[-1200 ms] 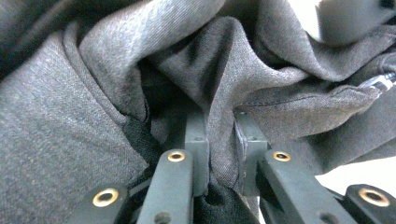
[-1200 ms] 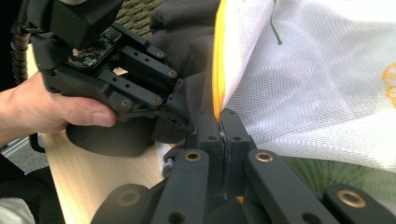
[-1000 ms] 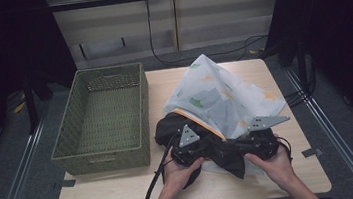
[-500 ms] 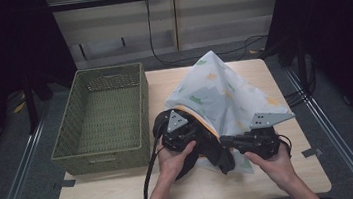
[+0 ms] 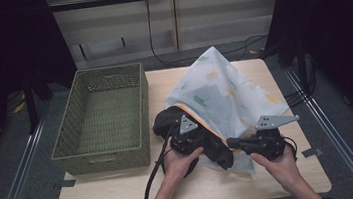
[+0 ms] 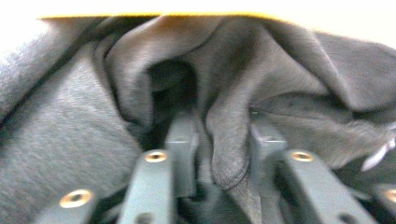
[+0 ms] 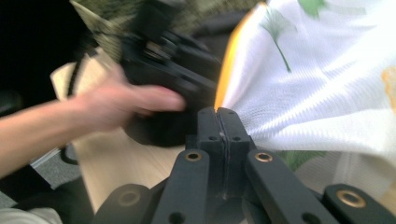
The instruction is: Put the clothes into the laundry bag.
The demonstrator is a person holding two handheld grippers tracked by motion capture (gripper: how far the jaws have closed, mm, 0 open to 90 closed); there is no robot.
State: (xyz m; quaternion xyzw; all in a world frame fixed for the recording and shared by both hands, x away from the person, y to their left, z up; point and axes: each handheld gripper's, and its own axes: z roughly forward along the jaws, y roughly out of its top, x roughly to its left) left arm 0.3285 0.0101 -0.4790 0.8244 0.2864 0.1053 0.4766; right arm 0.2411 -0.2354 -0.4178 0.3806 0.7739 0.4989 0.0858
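Black cloth [image 5: 209, 143] is what the left tongs [image 5: 195, 138] are buried in right now, sitting near the front middle of the desk [image 5: 125, 196], half tucked into the mouth of a white mesh laundry bag [image 5: 224, 94] with little green and orange leaf prints on it. From the left gripper view you can see a fold of that dark fabric [image 6: 229, 140] hanging down right between the two jaws; they've just been opening up a bit, so there's a gap and the pads don't look like they're clamping it, the cloth just sits in between.

Right tongs [image 5: 234, 144] are pressed completely together, pinching the edge of the bag [image 7: 327, 93] close to its orange-trimmed rim [image 7: 224, 79]. In the right gripper view the jaws meet flat with the white mesh coming straight out of the tip. The left hand [image 7: 121, 105] and its gripper show up blurry just beyond.

So the bag is standing up kind of tent-like on the right half of the desk, opening facing the person, with the black garment bunched at that opening and spilling out toward the front edge. Green woven basket [image 5: 101, 118] is off to the left, just beside the cloth.
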